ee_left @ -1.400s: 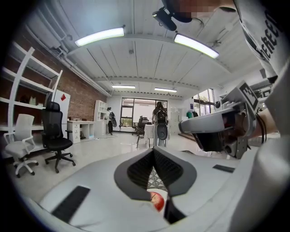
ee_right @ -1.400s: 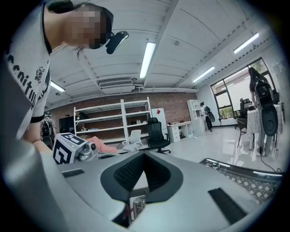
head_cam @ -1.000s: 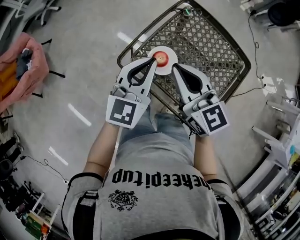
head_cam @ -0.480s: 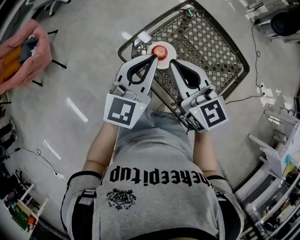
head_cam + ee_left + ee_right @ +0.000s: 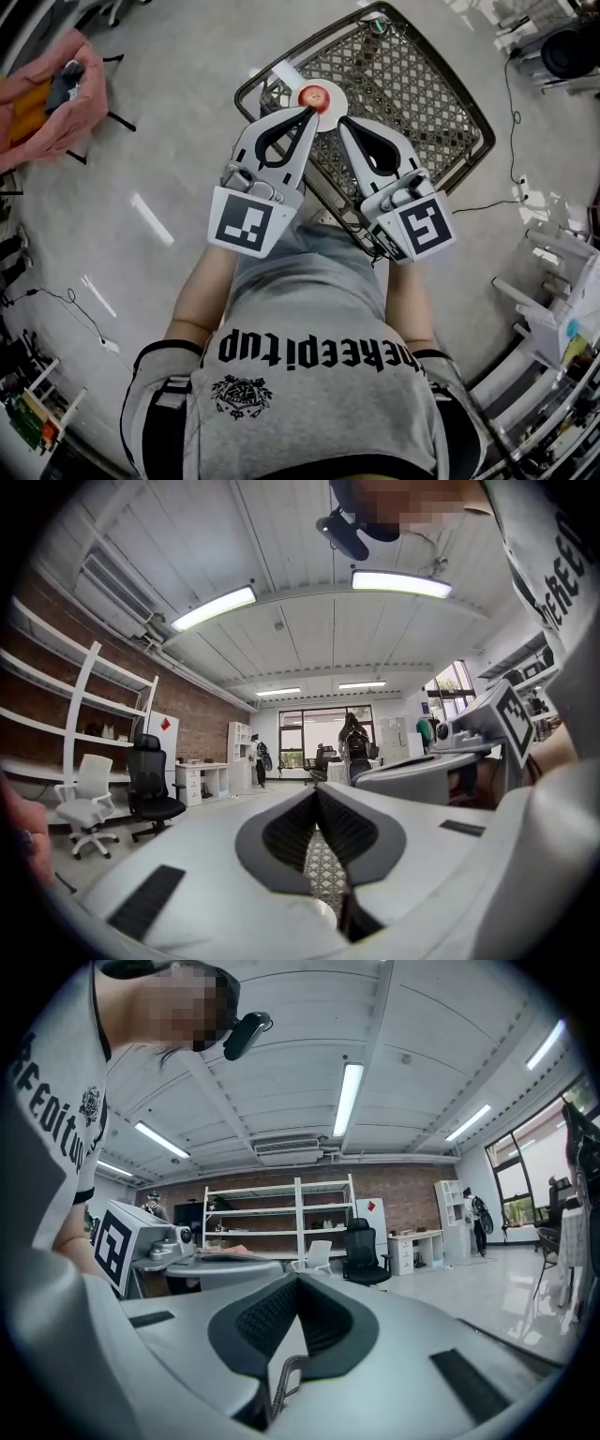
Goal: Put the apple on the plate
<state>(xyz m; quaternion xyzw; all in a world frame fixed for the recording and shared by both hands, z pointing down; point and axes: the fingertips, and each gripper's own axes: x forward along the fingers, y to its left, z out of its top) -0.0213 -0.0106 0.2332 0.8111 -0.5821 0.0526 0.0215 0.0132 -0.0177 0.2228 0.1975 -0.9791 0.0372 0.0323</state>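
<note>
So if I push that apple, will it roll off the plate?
Probably: the apple is round, so it should roll easily. The plate looks small and shallow, and the apple sits off-centre, so the rim may not stop it.

Plate (image 5: 335, 97): near rim hidden behind tips of left gripper (image 5: 307, 111) and right gripper (image 5: 343, 122). Table (image 5: 422, 84): near edge likewise covered. Pink cloth (image 5: 52, 108): cut by picture edge.

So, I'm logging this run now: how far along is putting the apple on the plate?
Done: the apple sits on the white plate, which rests on the mesh table. In hand: nothing. The left tool and the right tool are both shut with nothing between them, tips by the plate's near edge. Left: seemingly nothing but drawing the tools away.
</note>
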